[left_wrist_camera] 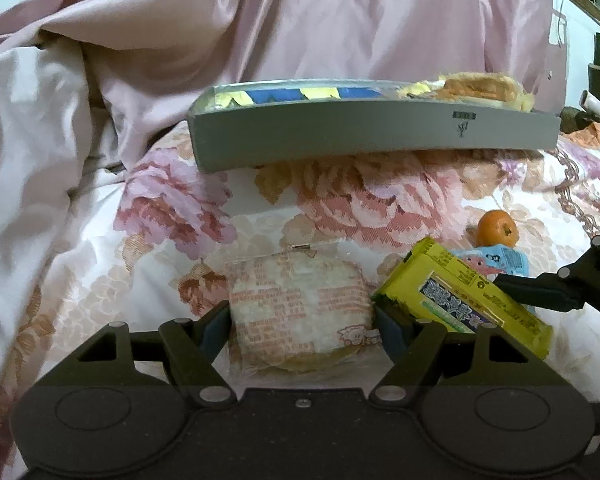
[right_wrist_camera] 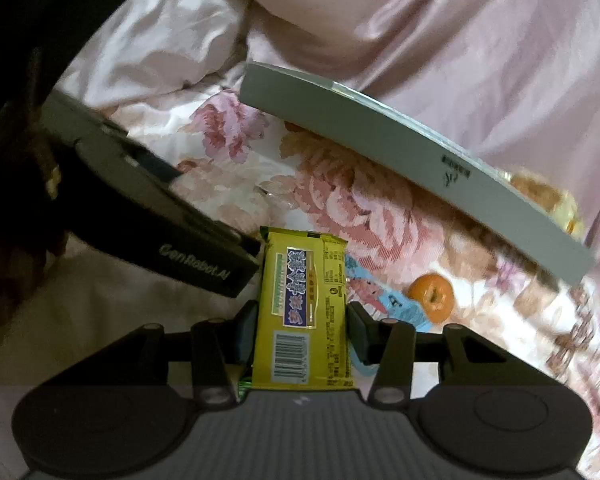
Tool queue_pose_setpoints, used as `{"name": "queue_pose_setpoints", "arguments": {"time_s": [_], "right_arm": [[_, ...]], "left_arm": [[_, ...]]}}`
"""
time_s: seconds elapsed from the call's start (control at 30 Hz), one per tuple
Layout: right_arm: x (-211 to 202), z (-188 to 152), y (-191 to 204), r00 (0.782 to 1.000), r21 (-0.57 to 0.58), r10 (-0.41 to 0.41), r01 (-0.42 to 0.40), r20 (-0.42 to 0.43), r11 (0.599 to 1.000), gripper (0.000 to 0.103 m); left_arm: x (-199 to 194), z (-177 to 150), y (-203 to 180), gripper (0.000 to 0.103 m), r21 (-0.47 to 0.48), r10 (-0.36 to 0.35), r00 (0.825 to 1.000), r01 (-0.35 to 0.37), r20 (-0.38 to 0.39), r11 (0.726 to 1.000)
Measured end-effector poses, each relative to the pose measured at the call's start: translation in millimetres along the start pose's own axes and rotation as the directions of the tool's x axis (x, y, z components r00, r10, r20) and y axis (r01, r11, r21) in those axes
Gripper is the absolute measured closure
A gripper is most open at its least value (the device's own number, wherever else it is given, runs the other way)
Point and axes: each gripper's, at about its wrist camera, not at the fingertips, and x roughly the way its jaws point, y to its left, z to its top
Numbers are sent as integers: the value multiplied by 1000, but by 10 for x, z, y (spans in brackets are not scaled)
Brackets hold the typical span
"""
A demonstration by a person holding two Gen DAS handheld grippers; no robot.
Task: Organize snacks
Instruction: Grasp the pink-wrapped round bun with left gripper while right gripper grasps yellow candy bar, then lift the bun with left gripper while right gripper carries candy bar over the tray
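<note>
Left wrist view: left hand-held gripper (left_wrist_camera: 302,318) closed on round cake in clear red-printed wrapper (left_wrist_camera: 300,312), lying on floral bedspread (left_wrist_camera: 80,264); right hand-held gripper (right_wrist_camera: 302,330) clamps yellow foil snack bar (right_wrist_camera: 304,308). Judgement: lift both level, clear grey tray's (left_wrist_camera: 372,136) wall, release inside. Legible: "GenRobot.AI" on the gripper; packet script unreadable.

Tray (left_wrist_camera: 374,136) on bed (left_wrist_camera: 100,264), far side. Round wrapped cake (left_wrist_camera: 298,312) nearer, before tray. Snack bar (left_wrist_camera: 460,300) right of cake; pouch (left_wrist_camera: 500,262) and orange (left_wrist_camera: 497,227) behind bar.
</note>
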Motion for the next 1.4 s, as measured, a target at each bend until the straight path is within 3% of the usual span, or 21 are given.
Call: {"name": "queue_pose_setpoints", "arguments": {"time_s": [0.17,0.37,0.6,1.0,1.23,1.4], "right_arm": [[-31,-17,138,997,-130,-76,79,28,988,52],[-108,1,148,987,-178,-142,153,78,972,52],[-318,78,43,970,-153,-192,215,151,965,52],[-612,264,-331,935,-67,-250,275,250,959,52],[-494,464,-683,912,-68,-262,297,316,952,52],[-351,499,-959,901,10,-281,294,329,956,52]], "left_arm": [[-116,46,32,27,-28,28,999,-27,36,999],[-275,167,-25,27,-57,49,996,-45,80,997],[-562,353,-97,27,-124,75,985,-56,153,991],[-893,788,-287,27,-121,136,957,-108,256,987],[-843,1118,-364,27,-170,145,951,-101,272,980],[-659,1304,-424,27,-194,160,953,-112,258,975]]}}
